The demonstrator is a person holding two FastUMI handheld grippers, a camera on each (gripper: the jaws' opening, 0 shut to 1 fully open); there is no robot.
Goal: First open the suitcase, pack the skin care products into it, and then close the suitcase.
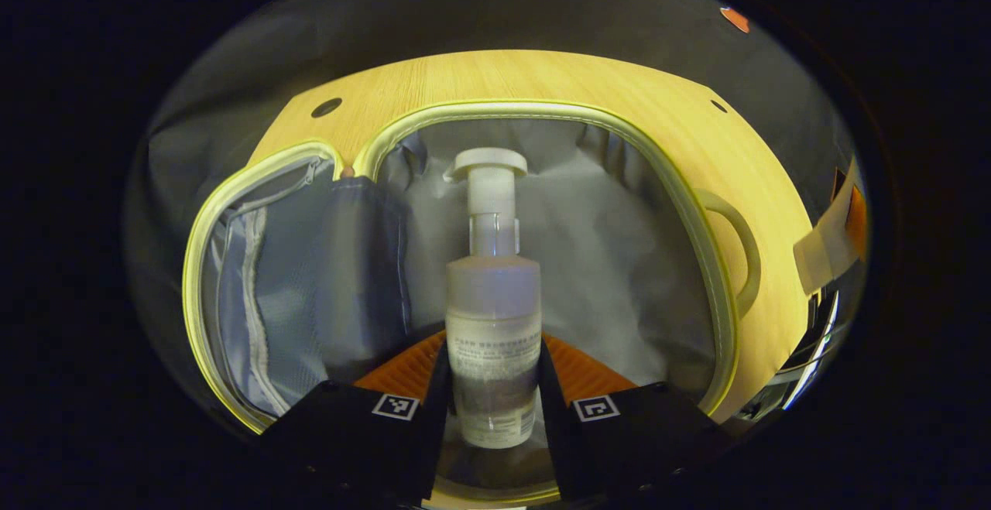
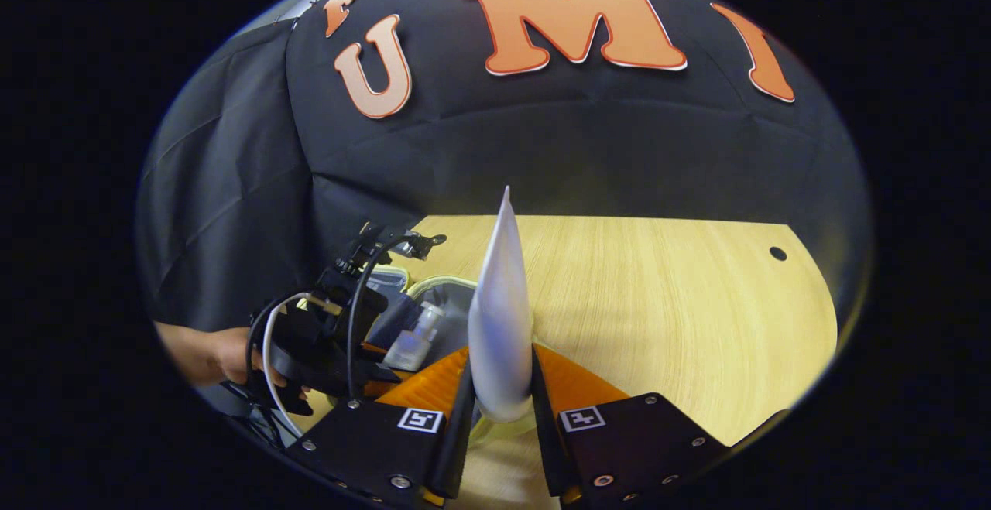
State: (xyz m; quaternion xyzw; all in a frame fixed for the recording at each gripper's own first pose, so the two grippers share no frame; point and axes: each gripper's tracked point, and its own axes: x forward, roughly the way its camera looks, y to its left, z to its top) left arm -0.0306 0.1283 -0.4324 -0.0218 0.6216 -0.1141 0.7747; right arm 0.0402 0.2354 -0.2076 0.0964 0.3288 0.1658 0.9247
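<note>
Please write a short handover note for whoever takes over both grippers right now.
Left gripper: shut on the pump bottle, held over the open suitcase, which lies on the wooden table.
Right gripper: shut on a white tube, raised above the table, to the side of the suitcase.
Done: suitcase opened; its grey lining looks bare apart from a zipped mesh pocket.
Left: set the bottle in, then the tube, then close the suitcase.
</note>
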